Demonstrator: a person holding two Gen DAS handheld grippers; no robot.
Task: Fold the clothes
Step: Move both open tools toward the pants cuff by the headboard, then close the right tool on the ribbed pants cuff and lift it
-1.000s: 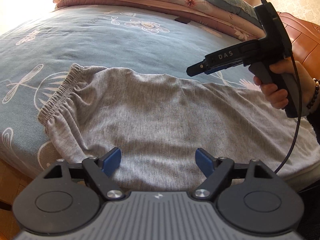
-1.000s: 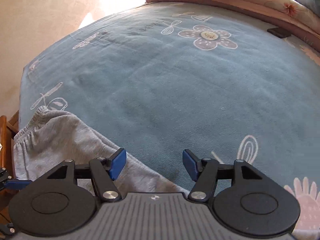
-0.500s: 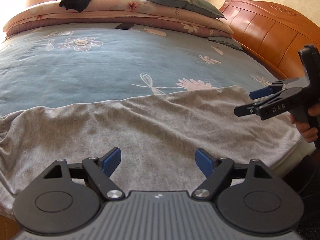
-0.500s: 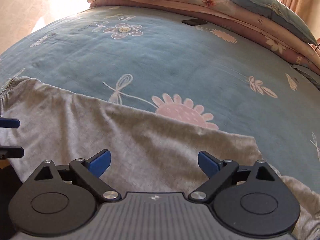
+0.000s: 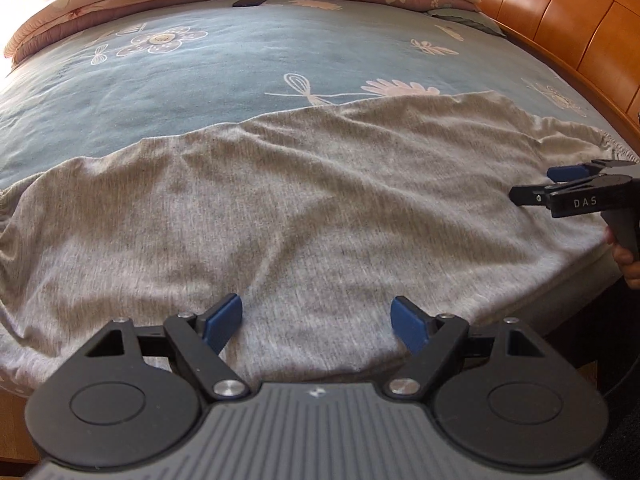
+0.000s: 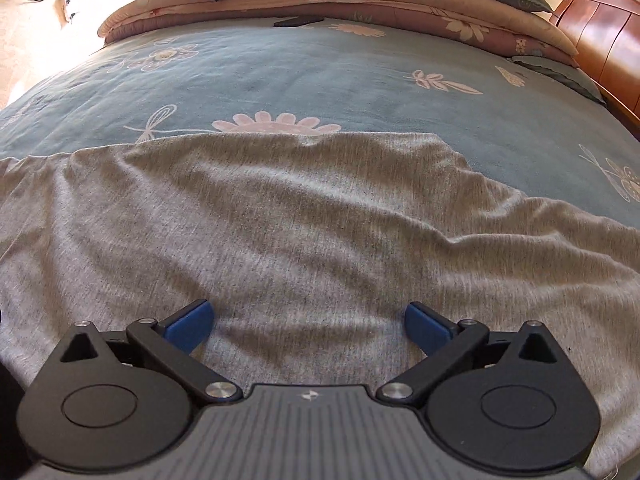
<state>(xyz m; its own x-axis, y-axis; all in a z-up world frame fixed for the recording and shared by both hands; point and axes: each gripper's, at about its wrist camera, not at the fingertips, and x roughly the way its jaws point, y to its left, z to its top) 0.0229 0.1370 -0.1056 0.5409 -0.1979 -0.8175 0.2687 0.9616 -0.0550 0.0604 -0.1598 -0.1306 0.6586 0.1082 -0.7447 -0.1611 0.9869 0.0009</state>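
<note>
A: Where is the clothing lying?
B: A grey garment [image 5: 304, 216] is lying spread across the near part of a blue flowered bedspread [image 5: 224, 68], its edge draping over the bed's side

A: And the grippers?
B: The left gripper [image 5: 318, 322] is hovering over the garment's near edge, jaws parted and gripping nothing. The right gripper [image 6: 308, 322] is hanging over the cloth too; its jaws have just been opening wide, with nothing clamped between them. A wooden headboard [image 5: 568, 20] is standing to the right
</note>
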